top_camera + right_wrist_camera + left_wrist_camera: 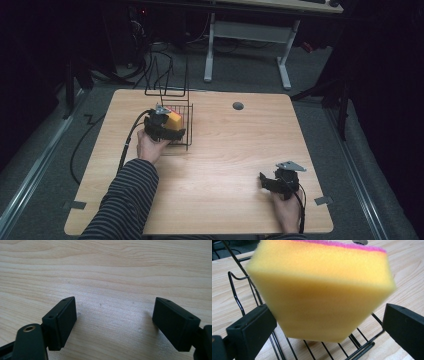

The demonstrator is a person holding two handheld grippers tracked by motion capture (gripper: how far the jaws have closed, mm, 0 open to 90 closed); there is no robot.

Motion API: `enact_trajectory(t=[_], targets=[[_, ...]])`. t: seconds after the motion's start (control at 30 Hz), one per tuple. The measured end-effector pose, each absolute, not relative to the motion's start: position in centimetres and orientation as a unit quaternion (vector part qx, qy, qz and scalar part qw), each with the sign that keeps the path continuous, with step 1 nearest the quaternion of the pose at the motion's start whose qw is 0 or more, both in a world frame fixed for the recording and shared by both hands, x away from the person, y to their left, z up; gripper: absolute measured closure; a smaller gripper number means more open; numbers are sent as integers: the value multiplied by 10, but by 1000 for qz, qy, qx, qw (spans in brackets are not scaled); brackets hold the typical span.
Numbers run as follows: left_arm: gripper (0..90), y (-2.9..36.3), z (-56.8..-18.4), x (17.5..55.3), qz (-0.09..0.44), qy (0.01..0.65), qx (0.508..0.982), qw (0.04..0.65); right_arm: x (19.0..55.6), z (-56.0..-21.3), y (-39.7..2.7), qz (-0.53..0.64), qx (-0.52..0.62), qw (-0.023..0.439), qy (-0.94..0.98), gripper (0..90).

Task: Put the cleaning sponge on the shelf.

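The left gripper [167,131] has its jaws wide, beside the yellow sponge [322,292] but not pressing it. The sponge stands tilted in the black wire basket [184,125], far left on the wooden table [225,165]. The right gripper [113,322], also wide and empty, rests near right.

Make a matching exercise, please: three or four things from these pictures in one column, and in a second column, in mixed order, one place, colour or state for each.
Things:
1. sponge
2. wire rack
3. left gripper
4. right gripper

Descriptions:
A. black, stands on the far left part of the table
B. open, with bare wood between its jaws
C. yellow with a pink layer on one face
D. open at the rack, with the sponge between its jaws, the right jaw clear of it

Pairs: 1-C, 2-A, 3-D, 4-B
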State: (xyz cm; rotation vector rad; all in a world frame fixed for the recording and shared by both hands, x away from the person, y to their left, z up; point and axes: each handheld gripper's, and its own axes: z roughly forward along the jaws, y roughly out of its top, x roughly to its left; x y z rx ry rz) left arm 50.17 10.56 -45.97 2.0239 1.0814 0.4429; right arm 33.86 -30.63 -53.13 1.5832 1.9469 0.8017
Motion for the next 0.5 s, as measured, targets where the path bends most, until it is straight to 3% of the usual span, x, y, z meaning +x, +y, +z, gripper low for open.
enact_trajectory(t=[0.5], targets=[[2, 115, -455, 484, 177, 422, 795, 397, 339, -531, -306, 295, 582, 251, 715, 196]])
